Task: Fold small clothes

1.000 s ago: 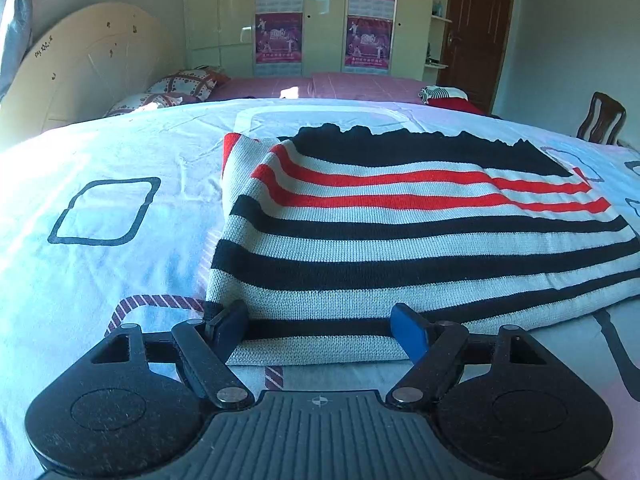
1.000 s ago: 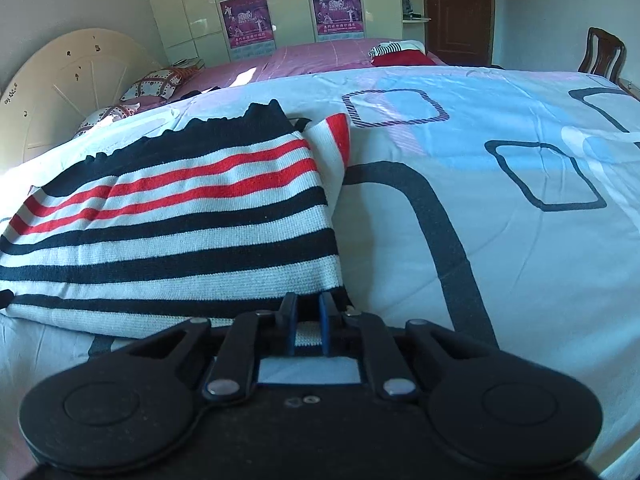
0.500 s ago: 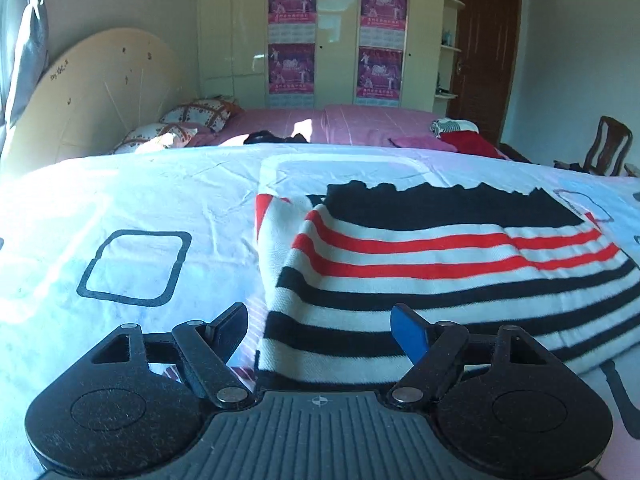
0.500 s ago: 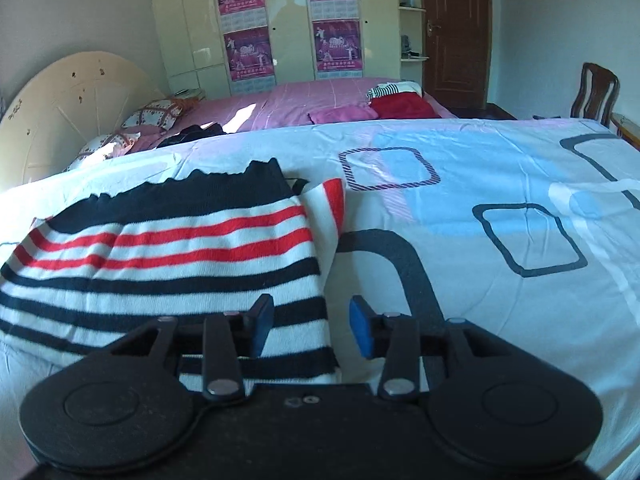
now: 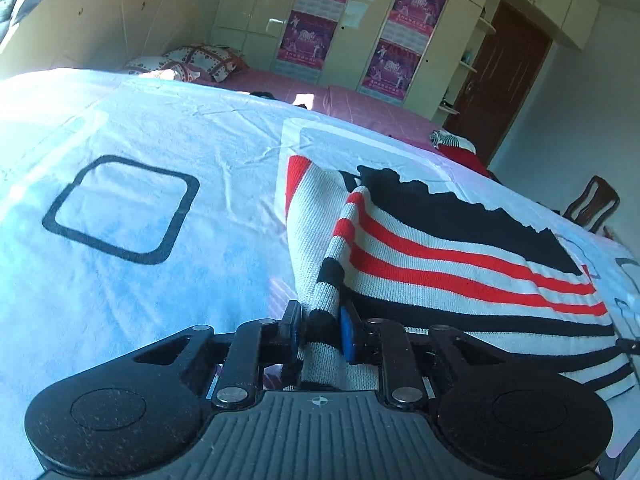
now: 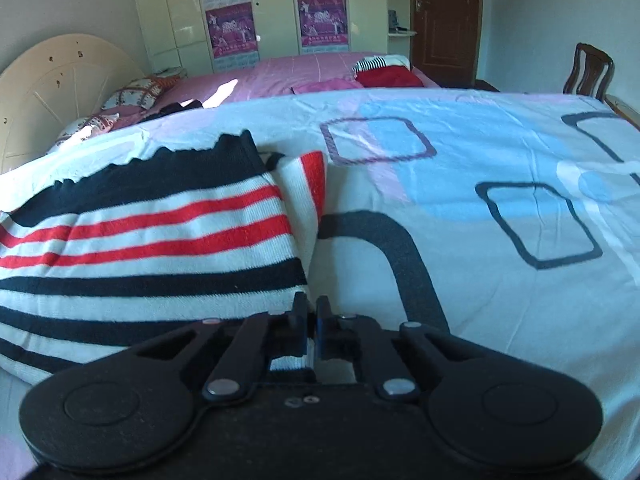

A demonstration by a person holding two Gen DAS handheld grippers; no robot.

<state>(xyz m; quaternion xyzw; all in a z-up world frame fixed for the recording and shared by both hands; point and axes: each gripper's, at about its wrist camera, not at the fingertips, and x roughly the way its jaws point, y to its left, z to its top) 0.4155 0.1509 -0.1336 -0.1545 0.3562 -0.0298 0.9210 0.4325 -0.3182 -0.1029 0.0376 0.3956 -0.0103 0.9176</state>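
A knitted sweater [image 5: 460, 264] with black, white and red stripes lies folded on the bed. My left gripper [image 5: 319, 326] is shut on its near left corner, with striped fabric bunched between the blue pads. In the right wrist view the sweater [image 6: 152, 248] fills the left side. My right gripper [image 6: 311, 320] is shut on its near right corner, and a bit of striped cloth shows between the fingers.
The bed sheet [image 5: 120, 208] is white and blue with black square outlines [image 6: 536, 224]. Behind it lies a pink bed [image 6: 280, 76] with pillows [image 5: 200, 60] and red clothes [image 6: 384, 76]. A wooden chair [image 6: 588, 68] stands at the right, by a wardrobe and a door.
Both grippers were open half a second ago and have shut on the sweater's near corners. The left gripper has tilted and lifted its corner.
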